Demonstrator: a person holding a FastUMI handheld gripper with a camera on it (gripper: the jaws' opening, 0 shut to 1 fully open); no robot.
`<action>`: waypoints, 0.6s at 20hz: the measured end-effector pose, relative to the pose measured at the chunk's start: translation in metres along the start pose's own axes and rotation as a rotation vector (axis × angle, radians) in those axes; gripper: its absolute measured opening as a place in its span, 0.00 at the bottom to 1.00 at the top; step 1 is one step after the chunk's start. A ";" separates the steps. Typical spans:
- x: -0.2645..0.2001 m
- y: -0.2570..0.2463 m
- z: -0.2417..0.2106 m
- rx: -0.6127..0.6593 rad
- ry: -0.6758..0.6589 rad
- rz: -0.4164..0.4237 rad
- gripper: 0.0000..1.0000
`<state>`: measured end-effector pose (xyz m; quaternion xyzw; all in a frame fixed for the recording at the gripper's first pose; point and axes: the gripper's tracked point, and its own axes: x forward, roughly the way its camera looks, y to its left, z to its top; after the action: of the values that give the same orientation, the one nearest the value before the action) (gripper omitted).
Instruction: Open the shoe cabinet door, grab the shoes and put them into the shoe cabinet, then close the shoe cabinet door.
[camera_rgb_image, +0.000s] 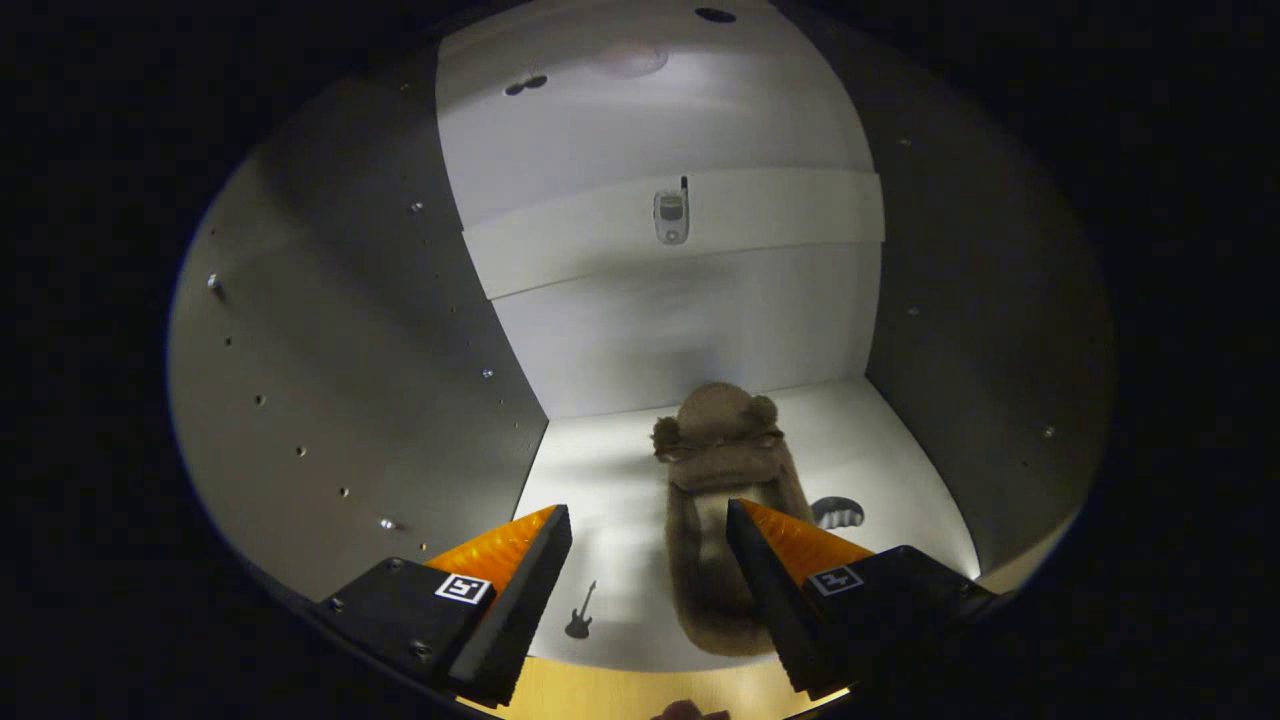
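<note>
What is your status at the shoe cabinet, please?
Tongs open, inside the cabinet. Brown fuzzy slipper on the cabinet floor, lying between the fingers, right finger beside it. Nothing blocking.

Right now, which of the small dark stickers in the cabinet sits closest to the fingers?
The guitar sticker, on the cabinet floor between the open gripper's fingers, left of the brown slipper. The others sit farther in.

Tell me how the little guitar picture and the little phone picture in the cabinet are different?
The guitar picture is all dark and lies on the cabinet floor, between the fingers of the open gripper, left of the fuzzy brown slipper. The phone picture is pale grey and sits higher, on the back wall's strip, beyond the slipper. Both look flat and small, like stickers.
</note>
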<state>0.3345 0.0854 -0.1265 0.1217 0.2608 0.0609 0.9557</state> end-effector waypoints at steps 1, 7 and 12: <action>-0.016 -0.001 0.000 -0.013 -0.026 0.002 0.99; -0.141 -0.013 -0.015 -0.066 -0.233 -0.019 0.98; -0.246 -0.030 -0.024 -0.145 -0.405 -0.075 0.98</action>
<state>0.1130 0.0170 -0.0350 0.0527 0.0630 0.0181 0.9965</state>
